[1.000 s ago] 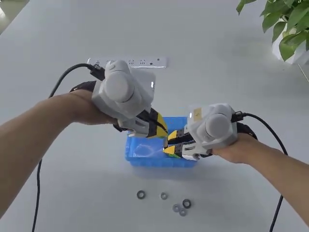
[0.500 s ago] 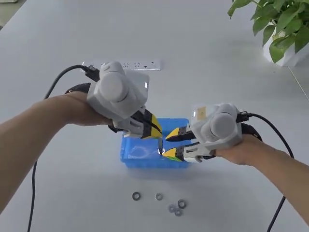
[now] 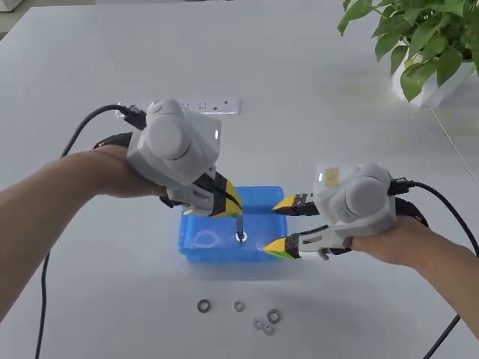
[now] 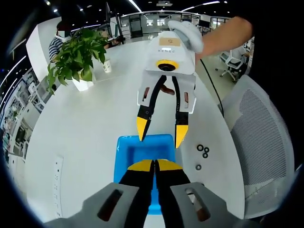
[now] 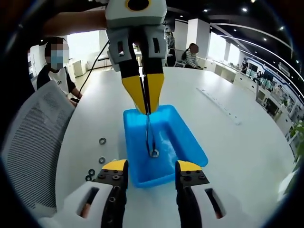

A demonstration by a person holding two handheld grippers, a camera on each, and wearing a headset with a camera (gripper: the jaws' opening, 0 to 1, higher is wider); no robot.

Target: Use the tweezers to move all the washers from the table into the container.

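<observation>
My left gripper [image 3: 228, 203] is shut on thin metal tweezers [image 3: 239, 223] that hang down into the blue container [image 3: 196, 241]. A washer [image 3: 240, 238] sits at the tweezer tips, low inside the container; in the right gripper view the same washer [image 5: 153, 153] lies at the tips over the container's floor [image 5: 173, 137]. My right gripper [image 3: 275, 226] stands open just right of the tweezers, holding nothing. Several washers [image 3: 238, 306] lie on the table in front of the container. In the left gripper view my jaws [image 4: 155, 165] are closed and the right gripper [image 4: 161, 133] faces them, open.
A white power strip [image 3: 198, 106] lies behind the container. A potted plant [image 3: 419, 45] stands at the far right. Cables trail from both grippers. An office chair [image 5: 33, 133] stands at the table's near edge, and people sit in the background.
My right gripper has drawn back to the right, away from the tweezers, with its jaws apart. The tweezers now hang clear, with the washer down in the container. The head camera shifted.
</observation>
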